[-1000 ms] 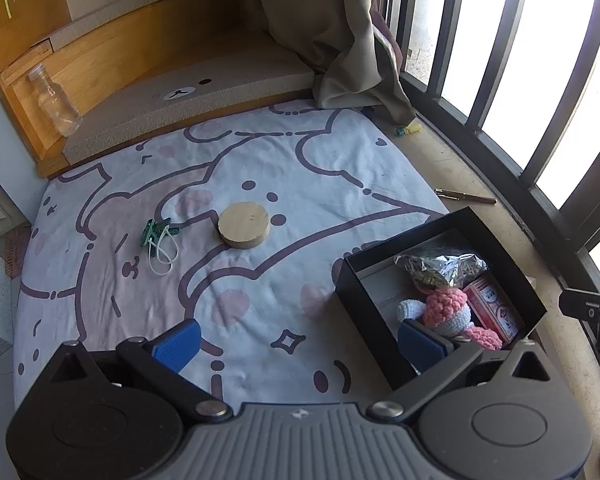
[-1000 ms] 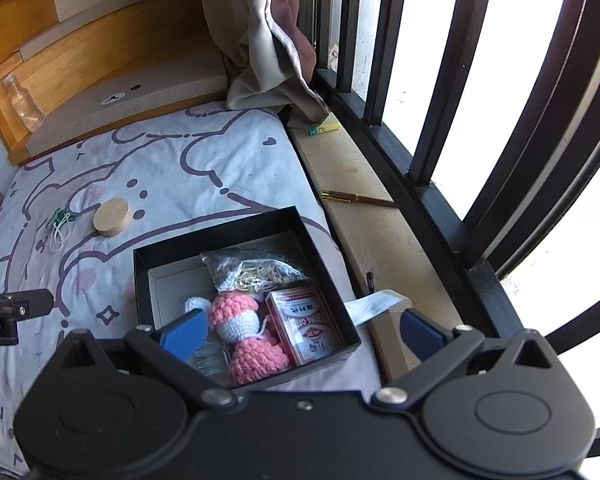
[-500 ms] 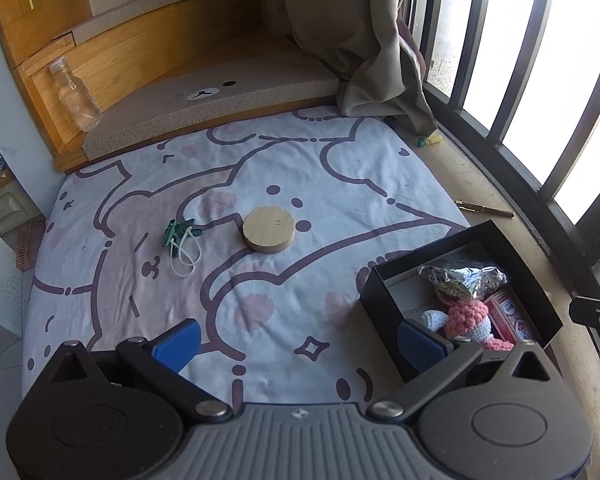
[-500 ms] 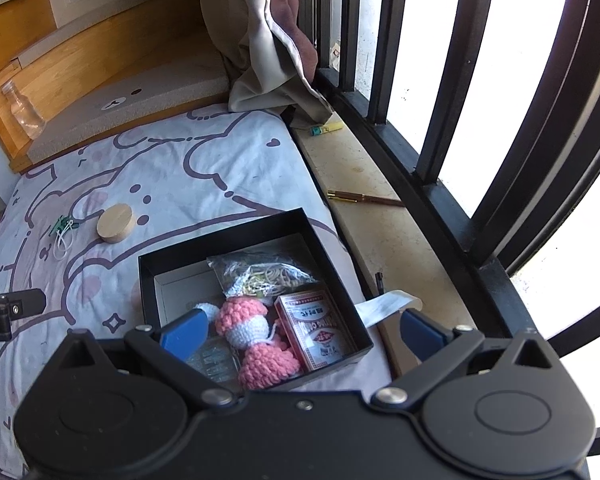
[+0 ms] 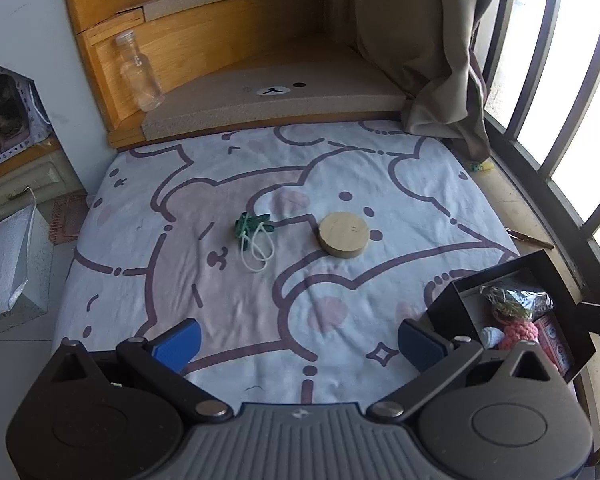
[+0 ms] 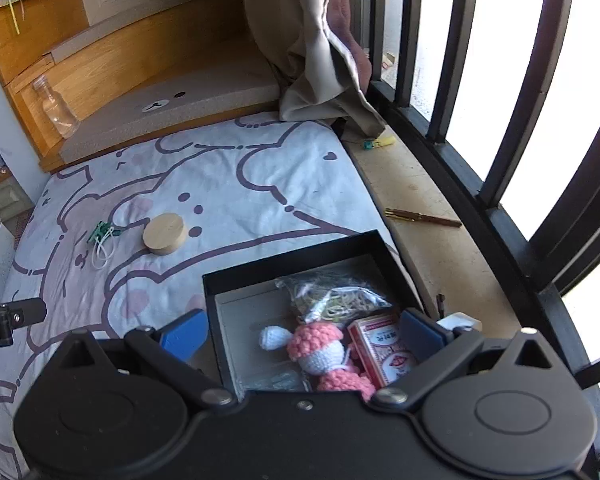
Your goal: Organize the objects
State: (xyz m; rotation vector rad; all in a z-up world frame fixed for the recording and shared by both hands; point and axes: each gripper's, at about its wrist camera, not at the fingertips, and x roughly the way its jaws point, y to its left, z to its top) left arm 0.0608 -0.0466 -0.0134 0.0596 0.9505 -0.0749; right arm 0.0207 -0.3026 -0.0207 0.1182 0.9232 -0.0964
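Note:
A round wooden disc (image 5: pixel 344 234) (image 6: pixel 165 234) and a green clip with white loops (image 5: pixel 253 229) (image 6: pixel 102 236) lie on the patterned bed sheet (image 5: pixel 240 184). A black box (image 6: pixel 292 256) (image 5: pixel 512 268) at the sheet's right edge holds a pink crochet toy (image 6: pixel 320 344), a red card pack (image 6: pixel 384 348) and a clear bag of rubber bands (image 6: pixel 336 296). My left gripper (image 5: pixel 298 342) hovers open over the near sheet, empty, well short of the disc and clip. My right gripper (image 6: pixel 304 330) hangs open above the box, holding nothing.
A clear glass bottle (image 5: pixel 139 74) leans on the wooden step behind the bed. A beige curtain (image 5: pixel 424 40) hangs at the back right by black window bars (image 6: pixel 512 80). A brown pen (image 6: pixel 422 217) and a yellow clip (image 6: pixel 380 143) lie on the sill ledge.
The left gripper has swung left and back, so the disc and clip now sit near the view's centre and the box has slid to the right edge. The right gripper barely moved.

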